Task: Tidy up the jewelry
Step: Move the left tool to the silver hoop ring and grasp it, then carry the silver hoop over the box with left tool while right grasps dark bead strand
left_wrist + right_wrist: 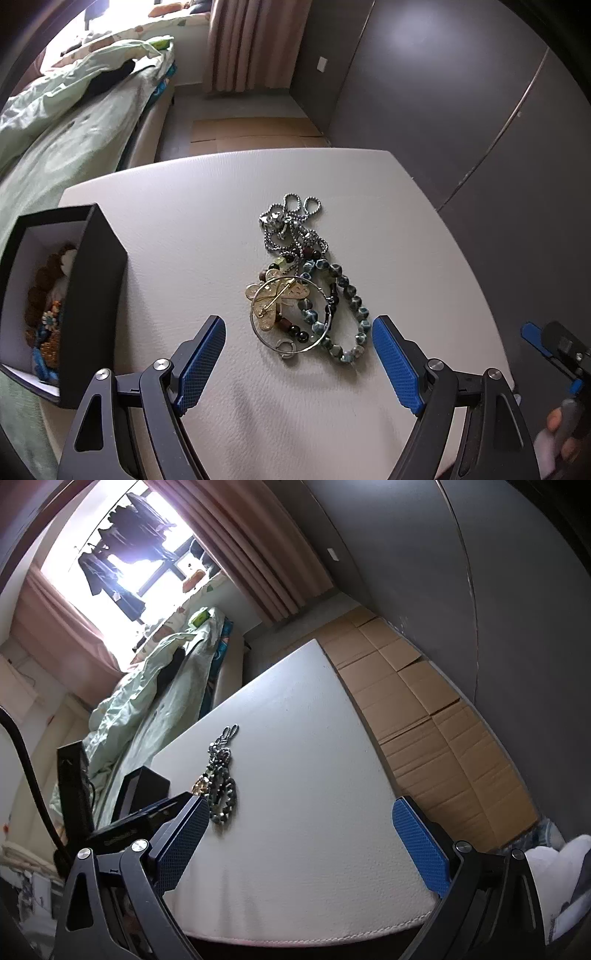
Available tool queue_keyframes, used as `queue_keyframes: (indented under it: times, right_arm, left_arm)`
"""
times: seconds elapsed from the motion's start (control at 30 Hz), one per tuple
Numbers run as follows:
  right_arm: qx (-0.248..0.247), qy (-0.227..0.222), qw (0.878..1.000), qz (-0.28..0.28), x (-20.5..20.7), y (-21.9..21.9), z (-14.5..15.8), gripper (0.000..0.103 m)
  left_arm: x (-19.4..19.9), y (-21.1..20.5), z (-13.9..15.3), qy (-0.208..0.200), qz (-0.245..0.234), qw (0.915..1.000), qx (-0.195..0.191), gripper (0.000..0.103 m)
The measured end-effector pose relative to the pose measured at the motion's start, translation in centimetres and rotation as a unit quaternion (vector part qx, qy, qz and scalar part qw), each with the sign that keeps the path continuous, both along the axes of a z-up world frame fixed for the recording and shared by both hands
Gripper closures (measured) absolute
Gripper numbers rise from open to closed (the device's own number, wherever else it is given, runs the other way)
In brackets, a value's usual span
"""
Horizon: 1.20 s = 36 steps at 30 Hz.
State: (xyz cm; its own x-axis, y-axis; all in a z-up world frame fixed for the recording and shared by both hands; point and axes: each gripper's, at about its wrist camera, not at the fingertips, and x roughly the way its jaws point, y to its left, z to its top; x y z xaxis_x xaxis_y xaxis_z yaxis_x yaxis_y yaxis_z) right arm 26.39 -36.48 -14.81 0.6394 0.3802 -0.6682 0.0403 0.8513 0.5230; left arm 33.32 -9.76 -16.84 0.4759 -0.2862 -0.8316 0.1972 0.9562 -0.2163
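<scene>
So your left gripper [299, 363] is hanging over the white table [184, 236] with its blue pads [201, 363] spread wide and nothing caught between them; the pads aren't touching anything, though the jewelry pile [306, 291] sits just ahead of the gap, toward 12 o'clock from the fingertips. That pile is a proper tangle: a silver ball chain [291, 225] at the far end, a string of blue-green beads [347, 306] curling down the 3 o'clock side, a gold butterfly brooch [275, 295] lying inside a thin wire hoop [291, 314], and a small ring [286, 349] at the near edge, closest to your pads. Over at 9 o'clock from the pile, well apart from it, the black box [92, 295] stands open at the table's edge, and you can see some brown and orange pieces [46, 295] already lying inside on its white lining. Your right gripper [299, 843] is also spread wide and empty, hovering near the table's near edge; from its camera the pile is off toward 10 o'clock, just beyond the left-side pad [181, 843]. In the left wrist view the tip of that right gripper pokes in at 4 o'clock, with your hand [561, 428] wrapped on its handle.
</scene>
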Motion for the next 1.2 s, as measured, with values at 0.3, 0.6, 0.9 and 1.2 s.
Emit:
queue_keyframes:
  times: [0.3,0.6,0.9,1.2]
  right_arm:
    - [-0.007,0.003,1.000,0.013,0.5,0.8,-0.4,0.005]
    - [-0.018,0.024,0.999,0.044,1.8,3.0,-2.0,0.023]
    - [-0.031,0.030,0.996,0.079,3.4,5.8,-2.3,0.030]
    - [-0.080,0.042,0.988,0.123,5.5,9.7,-2.7,0.040]
  left_arm:
    - [0.8,-0.3,-1.5,-0.003,0.017,0.9998,0.011,0.021]
    - [1.1,0.3,-1.1,0.000,0.008,0.9998,0.018,0.051]
    - [0.3,2.3,1.9,-0.024,0.010,0.9997,-0.002,0.051]
    - [-0.9,4.9,4.6,-0.047,0.027,0.9984,-0.019,0.051]
